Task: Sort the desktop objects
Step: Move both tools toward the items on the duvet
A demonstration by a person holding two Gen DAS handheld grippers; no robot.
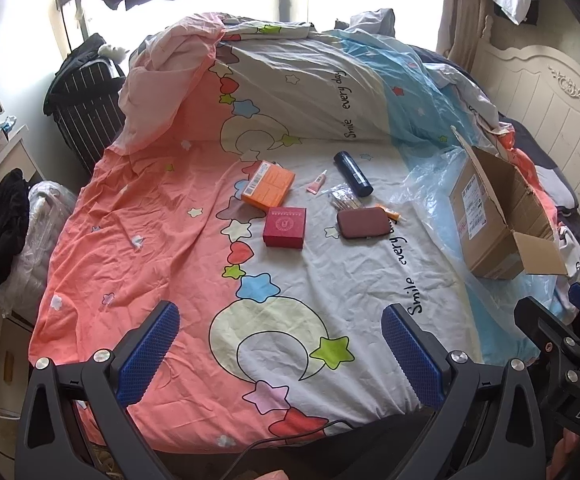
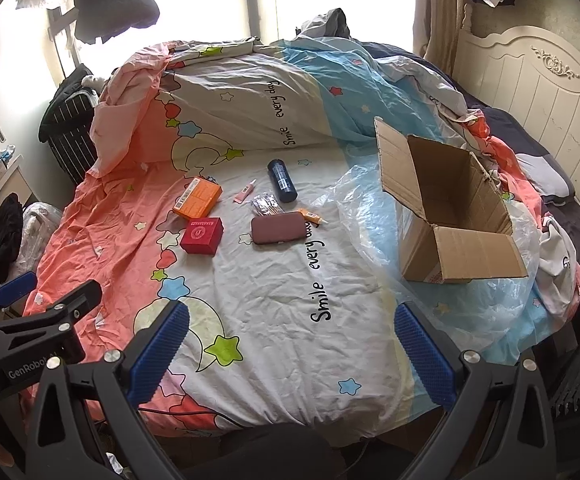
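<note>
On the bed sheet lie an orange box (image 1: 268,184) (image 2: 198,197), a red box (image 1: 285,227) (image 2: 202,235), a small pink tube (image 1: 316,184) (image 2: 244,192), a dark blue bottle (image 1: 352,173) (image 2: 282,180), a packet of sticks (image 1: 343,197) (image 2: 266,205), a maroon pouch (image 1: 365,222) (image 2: 278,229) and an orange tube (image 1: 390,213) (image 2: 311,215). An open cardboard box (image 1: 497,216) (image 2: 445,208) stands to the right, empty inside. My left gripper (image 1: 282,356) is open and empty near the bed's front edge. My right gripper (image 2: 291,352) is open and empty beside it.
A crumpled duvet (image 1: 290,80) is piled behind the objects. Clear plastic wrap (image 2: 369,208) lies under the cardboard box. A white headboard (image 2: 529,88) is at the right. A dark suitcase (image 1: 86,104) and bags stand left of the bed.
</note>
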